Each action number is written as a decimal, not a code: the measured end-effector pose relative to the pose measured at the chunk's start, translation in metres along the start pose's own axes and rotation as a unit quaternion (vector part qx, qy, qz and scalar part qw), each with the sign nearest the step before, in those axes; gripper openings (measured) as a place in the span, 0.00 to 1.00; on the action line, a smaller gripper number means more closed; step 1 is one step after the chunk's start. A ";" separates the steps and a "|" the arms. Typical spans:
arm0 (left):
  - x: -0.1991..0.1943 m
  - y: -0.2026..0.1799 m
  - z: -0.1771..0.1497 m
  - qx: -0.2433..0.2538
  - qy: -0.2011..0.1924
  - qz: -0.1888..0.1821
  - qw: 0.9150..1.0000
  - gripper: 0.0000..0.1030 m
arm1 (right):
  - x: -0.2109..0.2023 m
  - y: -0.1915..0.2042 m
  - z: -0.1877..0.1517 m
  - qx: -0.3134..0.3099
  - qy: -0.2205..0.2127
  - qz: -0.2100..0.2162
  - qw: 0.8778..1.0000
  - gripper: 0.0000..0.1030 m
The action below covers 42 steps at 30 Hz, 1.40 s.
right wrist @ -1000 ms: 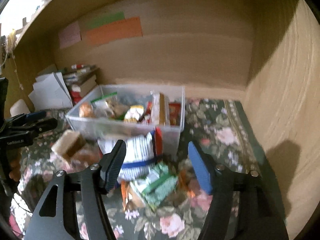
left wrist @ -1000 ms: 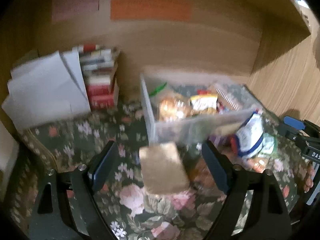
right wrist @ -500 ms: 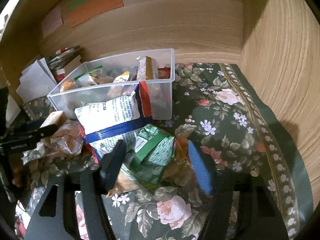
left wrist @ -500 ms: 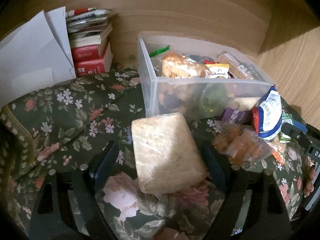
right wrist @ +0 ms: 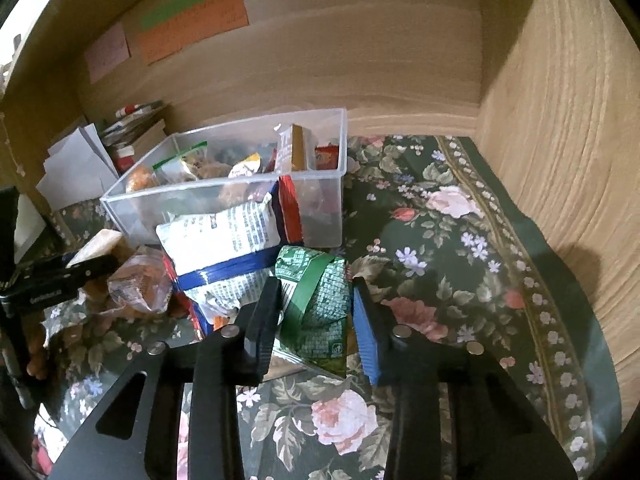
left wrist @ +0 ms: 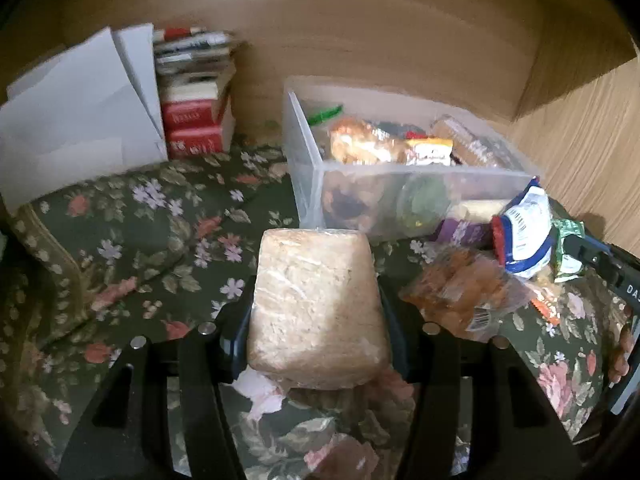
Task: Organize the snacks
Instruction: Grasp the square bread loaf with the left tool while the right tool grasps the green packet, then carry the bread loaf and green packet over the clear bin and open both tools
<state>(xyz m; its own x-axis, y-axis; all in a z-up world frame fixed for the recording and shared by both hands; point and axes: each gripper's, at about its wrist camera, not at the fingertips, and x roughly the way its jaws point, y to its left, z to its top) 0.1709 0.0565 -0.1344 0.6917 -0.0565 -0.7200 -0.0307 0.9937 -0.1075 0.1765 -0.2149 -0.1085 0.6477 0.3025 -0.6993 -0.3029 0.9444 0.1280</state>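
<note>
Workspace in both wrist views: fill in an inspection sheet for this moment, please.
Surface: floral cloth covering the shelf floor.
Job's things: clear bin holding several snacks; wrapped beige block; green packet; white and blue bag; orange snack bag loose in front of the bin.
Clutter: stack of books and white papers at back left.
Grippers: left gripper closed on the block; right gripper closed on the green packet.
Cables: nothing seen.
Surroundings: wooden walls, coloured paper notes on the back wall.
</note>
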 end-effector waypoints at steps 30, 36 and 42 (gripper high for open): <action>-0.060 -0.061 0.102 0.029 -0.129 -0.038 0.990 0.53 | -0.029 0.047 0.098 -0.074 -0.134 0.027 0.988 0.29; -0.033 -0.068 0.117 0.029 -0.111 -0.042 0.993 0.53 | -0.008 0.053 0.110 -0.091 -0.116 0.032 0.989 0.29; -0.001 -0.067 0.124 0.027 -0.087 -0.034 0.995 0.53 | 0.025 0.054 0.113 -0.091 -0.073 0.039 0.992 0.29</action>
<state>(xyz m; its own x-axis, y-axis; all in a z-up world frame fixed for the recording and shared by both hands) 0.2622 0.0019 -0.0414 0.8053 -0.1116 -0.5823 0.0565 0.9921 -0.1121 0.2557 -0.1418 -0.0400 0.7081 0.4015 -0.5809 -0.4688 0.8825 0.0384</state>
